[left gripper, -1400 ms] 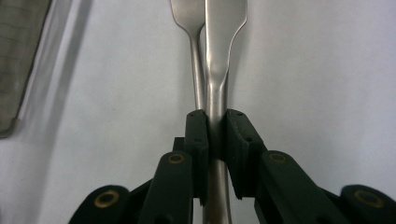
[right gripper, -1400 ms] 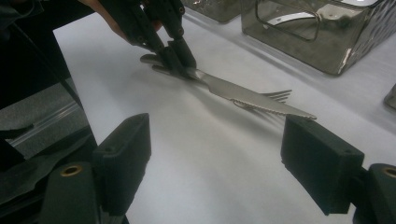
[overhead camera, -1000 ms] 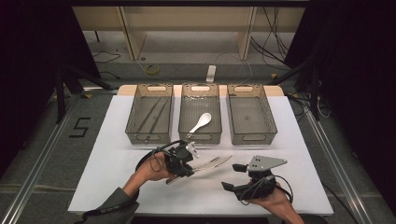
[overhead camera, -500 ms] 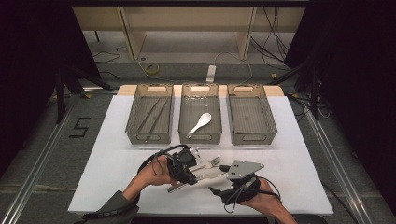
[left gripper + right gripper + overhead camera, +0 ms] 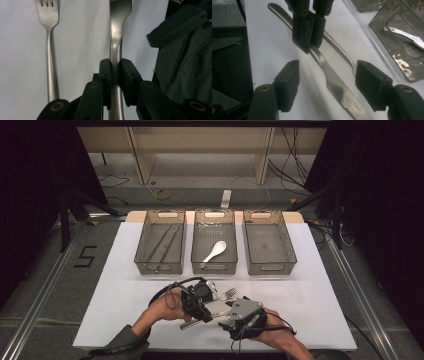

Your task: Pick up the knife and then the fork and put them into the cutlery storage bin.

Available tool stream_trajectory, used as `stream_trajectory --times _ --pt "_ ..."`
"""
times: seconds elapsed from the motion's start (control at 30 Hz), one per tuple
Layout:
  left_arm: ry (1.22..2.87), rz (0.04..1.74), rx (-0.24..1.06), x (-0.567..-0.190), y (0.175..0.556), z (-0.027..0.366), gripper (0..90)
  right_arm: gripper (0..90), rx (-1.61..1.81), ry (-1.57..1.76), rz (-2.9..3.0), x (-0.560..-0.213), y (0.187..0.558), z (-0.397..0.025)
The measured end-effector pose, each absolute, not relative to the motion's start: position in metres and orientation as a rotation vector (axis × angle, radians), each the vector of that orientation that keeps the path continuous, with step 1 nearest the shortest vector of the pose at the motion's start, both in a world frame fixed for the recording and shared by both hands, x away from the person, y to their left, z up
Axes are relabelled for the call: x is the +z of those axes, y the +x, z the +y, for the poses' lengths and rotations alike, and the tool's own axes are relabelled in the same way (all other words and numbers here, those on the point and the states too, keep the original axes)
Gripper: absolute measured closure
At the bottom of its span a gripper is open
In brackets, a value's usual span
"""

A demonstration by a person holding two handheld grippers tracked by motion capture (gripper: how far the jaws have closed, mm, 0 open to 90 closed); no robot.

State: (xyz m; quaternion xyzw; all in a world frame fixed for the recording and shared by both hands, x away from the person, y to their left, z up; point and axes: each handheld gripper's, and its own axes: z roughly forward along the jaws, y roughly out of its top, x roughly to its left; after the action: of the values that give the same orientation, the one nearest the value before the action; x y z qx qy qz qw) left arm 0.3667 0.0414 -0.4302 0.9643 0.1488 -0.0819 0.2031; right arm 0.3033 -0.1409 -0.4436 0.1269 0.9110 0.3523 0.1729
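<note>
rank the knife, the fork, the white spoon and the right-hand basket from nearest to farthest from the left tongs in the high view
1. Knife: clamped in the left tongs.
2. Fork: on the table just beyond them.
3. White spoon: in the middle basket.
4. Right-hand basket: far right of the row.

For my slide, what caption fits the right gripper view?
Left tongs pinch a knife by its handle while open right tongs straddle its blade.
</note>
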Motion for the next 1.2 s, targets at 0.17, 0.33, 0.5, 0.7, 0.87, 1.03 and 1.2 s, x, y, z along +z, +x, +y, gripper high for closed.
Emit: stream_trajectory --times 0.17,0.33,0.5,0.7,0.87,1.03,1.2 --pt "2.705 0.393 -0.253 -0.429 0.365 0.039 79.4 44.5 0.959 0.303 2.588 -0.446 0.303 -0.136" --pt "2.720 0.368 -0.267 -0.429 0.364 0.037 79.3 50.7 0.928 0.259 2.598 -0.449 0.303 -0.132" --pt "2.715 0.366 -0.276 -0.427 0.362 0.035 79.3 55.0 0.884 0.213 2.616 -0.452 0.301 -0.129" --pt "2.716 0.359 -0.299 -0.428 0.361 0.034 79.3 62.5 0.849 0.163 2.634 -0.454 0.300 -0.126" --pt "2.714 0.355 -0.318 -0.427 0.360 0.034 79.3 68.2 0.828 0.128 2.632 -0.455 0.298 -0.125" --pt "2.729 0.335 -0.339 -0.427 0.361 0.033 79.2 72.6 0.811 0.073 2.626 -0.456 0.297 -0.124" --pt "2.741 0.295 -0.349 -0.428 0.360 0.032 79.1 78.8 0.774 -0.036 2.624 -0.458 0.293 -0.123"
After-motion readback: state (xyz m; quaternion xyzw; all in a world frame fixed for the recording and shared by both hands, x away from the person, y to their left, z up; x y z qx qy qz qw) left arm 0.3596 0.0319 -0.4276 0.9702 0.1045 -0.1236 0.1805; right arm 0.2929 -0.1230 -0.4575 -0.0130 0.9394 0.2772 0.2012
